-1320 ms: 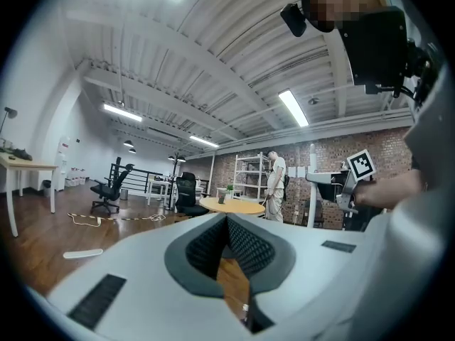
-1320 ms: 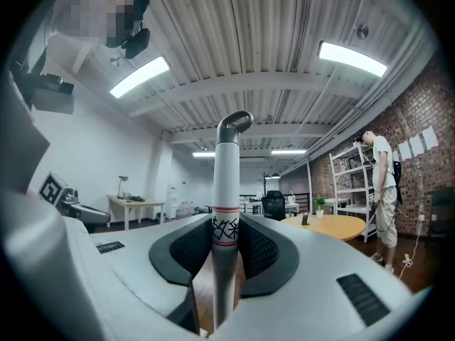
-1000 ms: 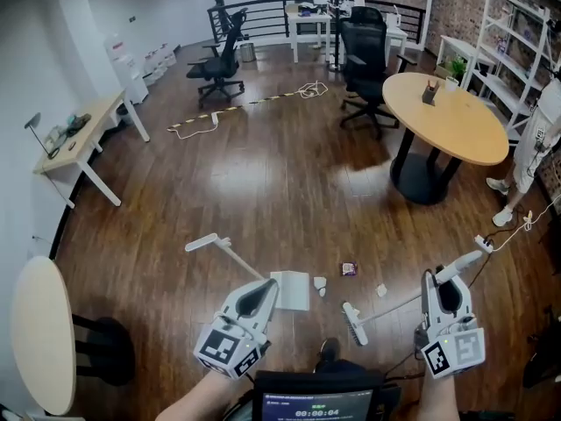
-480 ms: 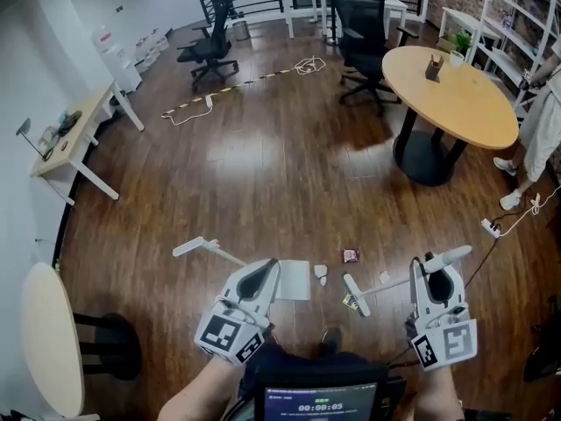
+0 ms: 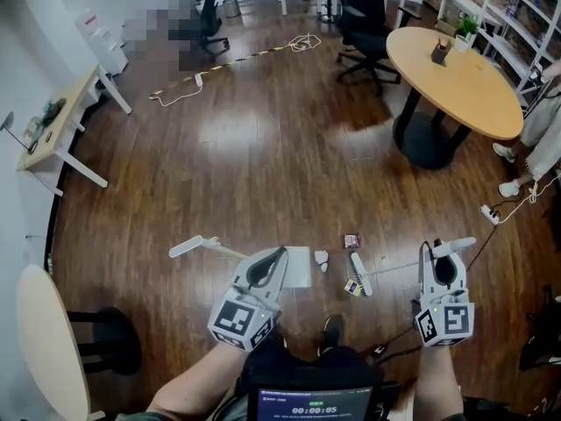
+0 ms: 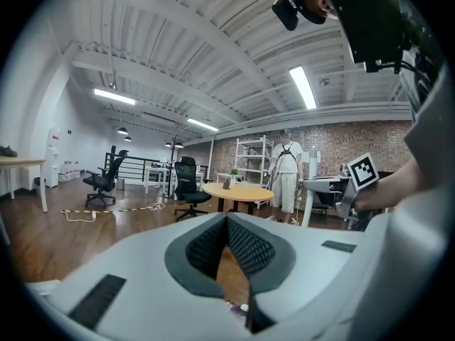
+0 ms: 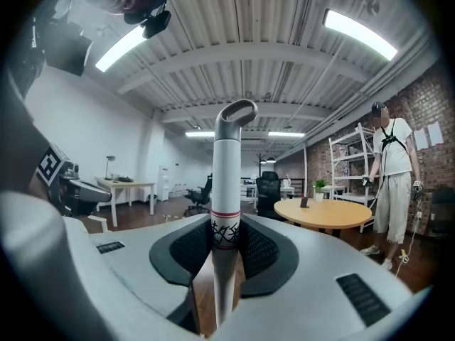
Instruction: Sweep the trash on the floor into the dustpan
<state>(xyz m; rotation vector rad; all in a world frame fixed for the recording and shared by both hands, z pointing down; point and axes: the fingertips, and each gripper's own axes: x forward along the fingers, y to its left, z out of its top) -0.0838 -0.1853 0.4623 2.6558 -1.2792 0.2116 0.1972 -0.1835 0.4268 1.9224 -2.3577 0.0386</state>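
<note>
A white long-handled dustpan (image 5: 298, 267) stands on the wood floor, its handle slanting left. My left gripper (image 5: 267, 266) (image 6: 227, 226) is right at that handle beside the pan. Its jaws look shut and nothing shows between them. My right gripper (image 5: 441, 266) (image 7: 226, 236) is shut on the white broom handle (image 7: 227, 169). The broom head (image 5: 359, 274) rests on the floor right of the pan. Trash lies around it: a dark wrapper (image 5: 351, 240), a white scrap (image 5: 322, 257), a yellow wrapper (image 5: 352, 287) and a small white bit (image 5: 382, 259).
A round wooden table (image 5: 456, 86) and black office chairs (image 5: 364, 24) stand at the back right. A person (image 5: 543, 139) stands at the right edge, near a floor cable (image 5: 504, 209). A desk (image 5: 61, 130) and another round table (image 5: 44, 340) are on the left.
The broom head has slid forward over the floor toward the scraps, and the yellow wrapper now lies against it. The head view has tipped further down.
</note>
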